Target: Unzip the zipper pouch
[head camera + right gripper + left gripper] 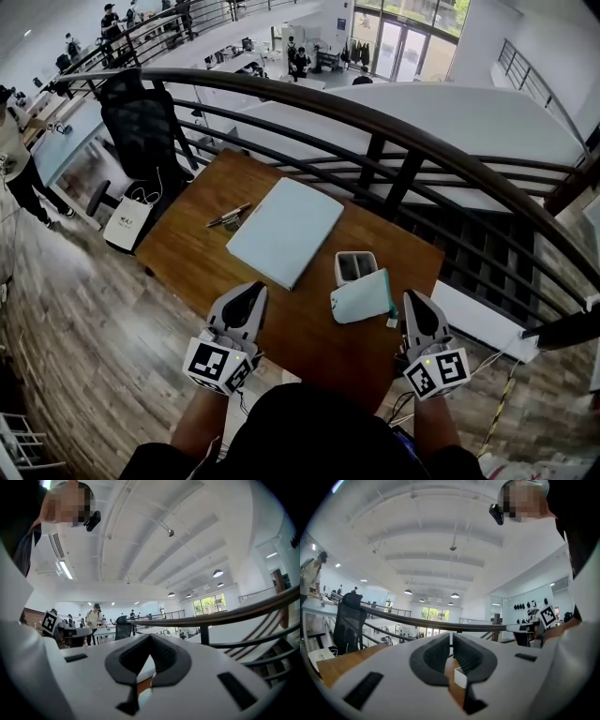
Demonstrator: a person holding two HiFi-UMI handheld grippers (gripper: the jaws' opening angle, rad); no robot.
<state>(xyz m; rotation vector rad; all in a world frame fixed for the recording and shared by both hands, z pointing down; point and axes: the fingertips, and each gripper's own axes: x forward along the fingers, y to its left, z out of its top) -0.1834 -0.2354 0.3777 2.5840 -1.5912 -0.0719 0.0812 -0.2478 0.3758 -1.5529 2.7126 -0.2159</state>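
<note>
Wood desk (197, 258) — soft teal pouch (361, 298) lies flat; L gripper (251, 291), R gripper (413, 300) pinched closed, empty.

The white, black-padded left hand-held gripper (251, 290) and its matching right hand-held gripper (412, 298) are pointing level, jaws closed, gripping nothing.

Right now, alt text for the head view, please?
The left gripper and right gripper, both shut and empty, hover at the near edge of a wooden table; a mint zipper pouch lies between them, nearer the right. A white box and closed laptop sit behind it.
</note>
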